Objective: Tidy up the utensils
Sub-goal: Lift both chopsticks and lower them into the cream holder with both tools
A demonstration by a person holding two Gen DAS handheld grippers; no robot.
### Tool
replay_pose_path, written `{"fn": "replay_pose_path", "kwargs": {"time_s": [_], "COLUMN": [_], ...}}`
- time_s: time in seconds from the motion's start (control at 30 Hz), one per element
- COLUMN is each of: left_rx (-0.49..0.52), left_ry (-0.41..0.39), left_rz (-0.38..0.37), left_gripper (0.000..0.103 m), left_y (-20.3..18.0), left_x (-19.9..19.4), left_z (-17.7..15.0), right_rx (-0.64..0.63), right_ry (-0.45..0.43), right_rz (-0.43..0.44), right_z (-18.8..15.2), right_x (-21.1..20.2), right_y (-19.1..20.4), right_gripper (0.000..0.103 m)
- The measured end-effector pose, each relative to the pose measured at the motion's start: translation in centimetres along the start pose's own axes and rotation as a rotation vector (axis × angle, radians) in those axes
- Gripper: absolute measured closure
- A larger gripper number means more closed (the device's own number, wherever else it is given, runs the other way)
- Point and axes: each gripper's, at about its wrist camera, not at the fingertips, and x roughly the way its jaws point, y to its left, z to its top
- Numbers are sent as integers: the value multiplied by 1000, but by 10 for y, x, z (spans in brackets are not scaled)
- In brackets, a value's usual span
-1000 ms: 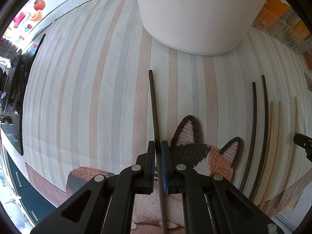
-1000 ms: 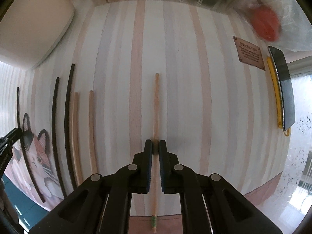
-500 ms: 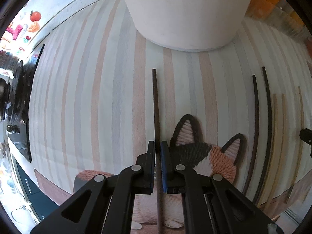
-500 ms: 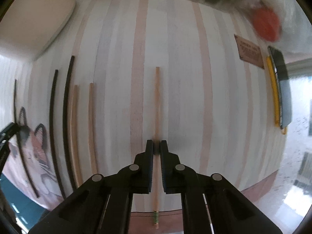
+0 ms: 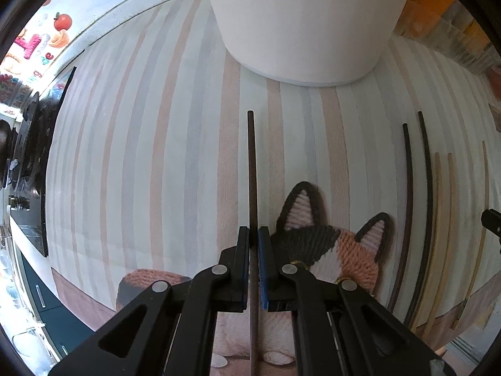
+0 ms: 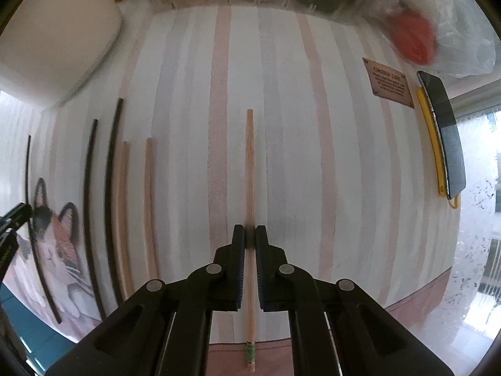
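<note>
White container (image 5: 307, 22) ahead, likely drop target: carry both sticks level, tip ends down over rim only, no swinging.

Striped cloth (image 5: 156, 156) below; four sorted sticks lie in row between my hands.

My left gripper (image 5: 254, 235) clenched on dark chopstick (image 5: 251, 163), stick running straight through jaws, long end forward.

My right gripper (image 6: 250, 233) clenched on pale chopstick (image 6: 249, 169), likewise centred, green-banded tail behind jaws.

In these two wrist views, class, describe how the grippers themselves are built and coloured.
Both the left gripper and right gripper are matte black plastic with angular, triangular-cutout arms, round silver rivets at the joints, and blue pads lining the fingers' inner faces. No cables or markings show.
</note>
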Motion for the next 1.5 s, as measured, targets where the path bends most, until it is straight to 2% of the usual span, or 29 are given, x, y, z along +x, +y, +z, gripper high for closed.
{"fn": "replay_pose_path", "kwargs": {"time_s": [0.27, 0.47, 0.63, 0.83, 1.13, 1.27, 1.5], "left_rx": [-38, -109, -184, -244, -261, -240, -220], "left_ry": [-69, -190, -310, -454, -636, -674, -725], "left_rz": [-30, -50, -76, -119, -158, -183, -253], "left_gripper": [100, 100, 101, 101, 101, 101, 101], "left_y": [10, 29, 50, 72, 93, 91, 88], "left_x": [-35, -85, -138, -199, -275, -297, -327], "left_z": [-3, 0, 2, 4, 12, 25, 40], "right_rx": [7, -3, -11, -27, -52, -54, -64], "right_ry": [-92, -204, -332, -455, -622, -702, -778], "right_rz": [71, 126, 170, 235, 334, 376, 403], "right_z": [-9, -6, 0, 19, 52, 73, 101], "right_x": [-45, -95, -144, -201, -275, -311, -346], "right_y": [-13, -22, -20, -10, 11, 24, 45], "right_gripper": [96, 96, 96, 96, 96, 96, 96]}}
